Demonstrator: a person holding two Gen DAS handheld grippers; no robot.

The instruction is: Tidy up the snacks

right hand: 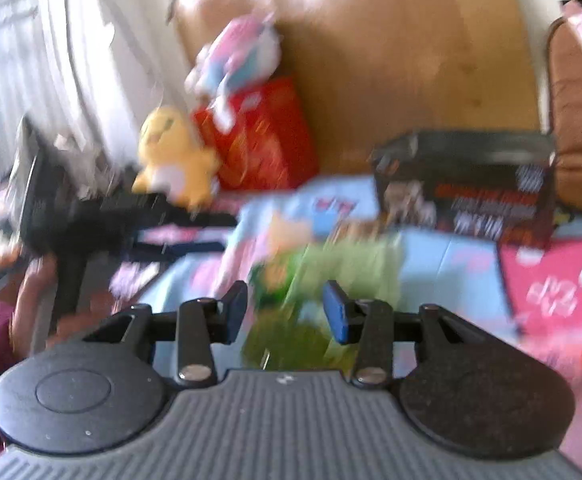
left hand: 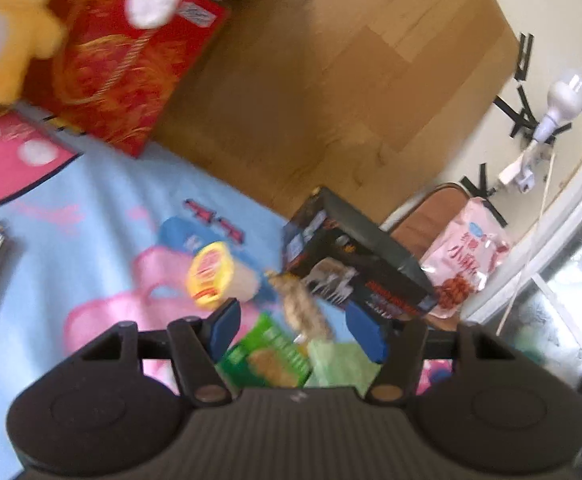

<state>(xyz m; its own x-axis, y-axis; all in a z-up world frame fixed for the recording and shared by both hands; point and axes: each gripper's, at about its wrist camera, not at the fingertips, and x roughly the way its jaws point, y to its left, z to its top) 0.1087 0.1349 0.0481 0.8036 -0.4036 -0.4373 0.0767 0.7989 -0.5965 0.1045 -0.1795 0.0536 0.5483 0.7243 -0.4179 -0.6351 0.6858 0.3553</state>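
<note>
Several snacks lie on a blue play mat (left hand: 91, 208). They are a green biscuit packet (left hand: 265, 360), a pale green packet (left hand: 339, 364), a tan snack (left hand: 303, 308) and a yellow-lidded cup (left hand: 211, 274). My left gripper (left hand: 295, 330) hovers over the two green packets, open, its blue pads clear of them. In the right wrist view, my right gripper (right hand: 286, 312) is open above the blurred green packets (right hand: 323, 268), with nothing gripped. A black box (left hand: 355, 256) (right hand: 467, 184) stands just behind the snacks. A pink snack bag (left hand: 463, 256) rests on a brown seat (left hand: 415, 220).
A red box (left hand: 127, 64) (right hand: 263, 140) with a yellow plush (right hand: 175, 156) and a white plush (right hand: 239, 60) sits against the wooden panel (left hand: 331, 80). A pink dotted packet (right hand: 559, 284) lies at the right. A person's hand (right hand: 31, 300) holds a black device at the left.
</note>
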